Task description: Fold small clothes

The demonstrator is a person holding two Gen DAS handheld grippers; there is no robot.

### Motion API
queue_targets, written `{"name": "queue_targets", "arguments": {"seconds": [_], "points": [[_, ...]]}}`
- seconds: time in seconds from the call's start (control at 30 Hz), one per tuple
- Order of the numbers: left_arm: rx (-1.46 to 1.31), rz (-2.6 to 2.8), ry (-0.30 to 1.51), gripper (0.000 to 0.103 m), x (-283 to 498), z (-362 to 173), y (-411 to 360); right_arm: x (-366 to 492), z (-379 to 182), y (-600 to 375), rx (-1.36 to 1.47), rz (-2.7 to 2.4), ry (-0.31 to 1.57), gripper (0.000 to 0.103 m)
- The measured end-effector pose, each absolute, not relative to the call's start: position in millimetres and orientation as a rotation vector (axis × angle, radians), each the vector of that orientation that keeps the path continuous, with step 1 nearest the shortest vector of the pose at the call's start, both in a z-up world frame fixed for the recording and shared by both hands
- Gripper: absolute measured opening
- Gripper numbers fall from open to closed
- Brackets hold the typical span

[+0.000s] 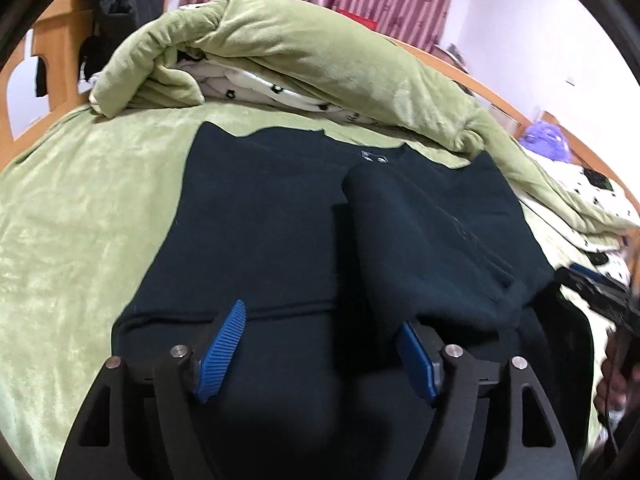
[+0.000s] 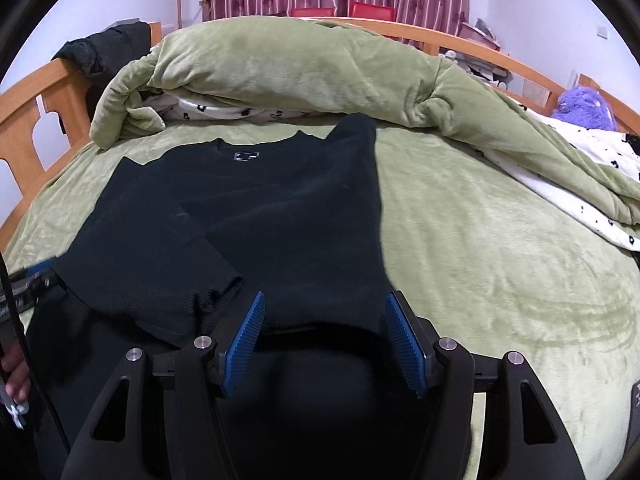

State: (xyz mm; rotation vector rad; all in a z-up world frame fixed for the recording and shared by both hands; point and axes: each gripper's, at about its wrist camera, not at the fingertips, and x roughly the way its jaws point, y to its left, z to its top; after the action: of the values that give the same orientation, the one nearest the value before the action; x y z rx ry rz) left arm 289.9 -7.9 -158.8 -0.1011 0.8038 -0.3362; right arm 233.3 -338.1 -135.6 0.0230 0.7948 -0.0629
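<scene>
Sweater (image 2: 256, 216) flat; both tools (image 1: 320, 344) (image 2: 322, 340) low over hem, jaws spread.

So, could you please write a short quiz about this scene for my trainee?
1. True or false: the dark sweater lies flat on the green bed cover.
2. Which claw has the hem between its open fingers? A: left claw only; B: right claw only; C: both.
3. Fill in: one ______ is folded across the sweater's body.

Key: 1 true; 2 C; 3 sleeve.
</scene>
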Motion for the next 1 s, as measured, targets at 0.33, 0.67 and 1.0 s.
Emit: {"name": "queue_targets", "arguments": {"seconds": [0.33, 0.67, 1.0], "points": [[-0.140, -0.319, 0.778, 0.077, 281, -158, 19, 241, -140, -324, 0.027, -0.060, 0.815, 0.061], [-0.227, -0.238, 0.764, 0.079, 288, -161, 59, 248, -144, -315, 0.038, -0.050, 0.833, 0.061], [-0.194, -0.174, 0.768, 0.079, 303, -170, 71, 269, -152, -340, -0.053, -0.220, 0.793, 0.061]]}}
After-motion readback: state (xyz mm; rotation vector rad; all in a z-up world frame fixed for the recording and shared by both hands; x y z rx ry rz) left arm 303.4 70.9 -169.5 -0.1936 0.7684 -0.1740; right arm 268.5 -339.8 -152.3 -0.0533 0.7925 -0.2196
